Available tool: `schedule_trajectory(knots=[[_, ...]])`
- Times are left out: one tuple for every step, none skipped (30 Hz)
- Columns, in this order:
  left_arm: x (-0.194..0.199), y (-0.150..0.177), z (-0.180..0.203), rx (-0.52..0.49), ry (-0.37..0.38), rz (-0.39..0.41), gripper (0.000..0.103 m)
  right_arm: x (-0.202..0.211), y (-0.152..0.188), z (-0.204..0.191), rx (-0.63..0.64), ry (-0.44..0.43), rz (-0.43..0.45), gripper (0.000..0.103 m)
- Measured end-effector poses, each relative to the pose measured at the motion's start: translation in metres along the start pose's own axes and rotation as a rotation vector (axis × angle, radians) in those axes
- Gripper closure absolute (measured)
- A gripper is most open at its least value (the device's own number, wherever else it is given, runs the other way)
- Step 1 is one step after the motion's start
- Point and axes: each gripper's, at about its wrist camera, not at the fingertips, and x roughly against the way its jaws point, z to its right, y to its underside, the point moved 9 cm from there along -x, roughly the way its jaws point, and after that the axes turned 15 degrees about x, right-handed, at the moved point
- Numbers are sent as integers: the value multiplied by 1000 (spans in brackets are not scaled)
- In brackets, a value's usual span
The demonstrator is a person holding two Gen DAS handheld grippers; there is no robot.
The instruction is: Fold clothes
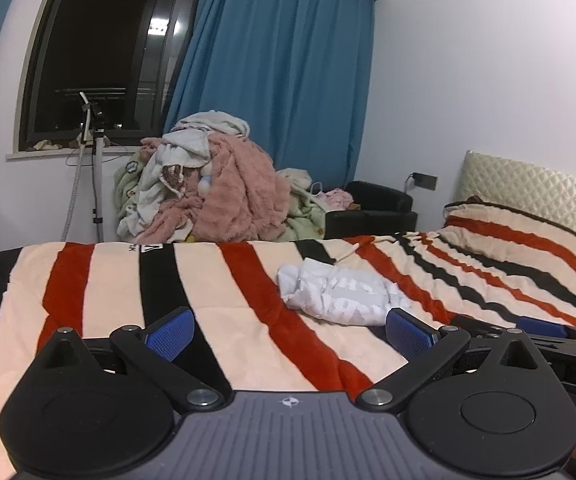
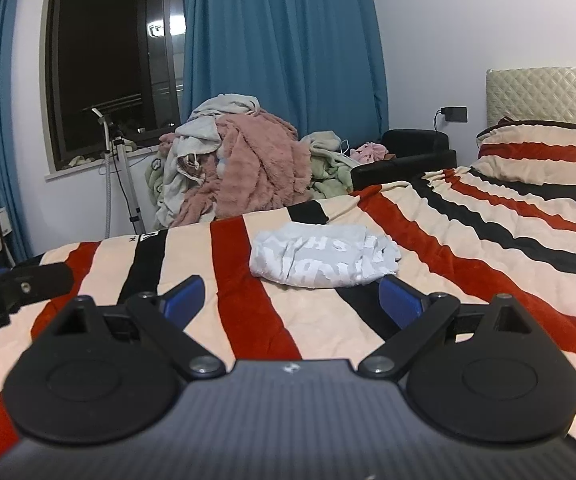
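A light grey garment with white lettering (image 1: 339, 294) lies in a compact bundle on the striped blanket (image 1: 208, 280). In the right wrist view the same garment (image 2: 323, 258) looks roughly folded into a flat rectangle. My left gripper (image 1: 289, 332) is open just short of it, blue pads wide apart, nothing between them. My right gripper (image 2: 291, 300) is open too, low over the blanket, its right fingertip close to the garment's near edge. Each gripper shows at the side of the other's view.
A heap of pink, white and green laundry (image 1: 216, 184) rises beyond the bed's far edge, beside a white stand (image 1: 96, 168) under the window. A black armchair (image 1: 371, 208) and a quilted headboard (image 1: 535, 192) lie to the right. Blue curtains hang behind.
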Motion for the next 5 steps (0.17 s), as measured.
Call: schedule_trajectory(knots=[[0, 0, 0, 0, -1, 1, 0, 0, 0, 0, 2, 0, -1, 8], [0, 1, -1, -2, -4, 3, 0, 0, 0, -1, 4, -1, -2, 8], [0, 1, -1, -4, -8, 4, 0, 0, 0, -1, 7, -1, -3, 8], [0, 1, -1, -6, -9, 5, 0, 0, -1, -2, 10, -2, -3, 8], [0, 1, -1, -6, -9, 4, 0, 0, 0, -3, 12, -4, -3, 7]])
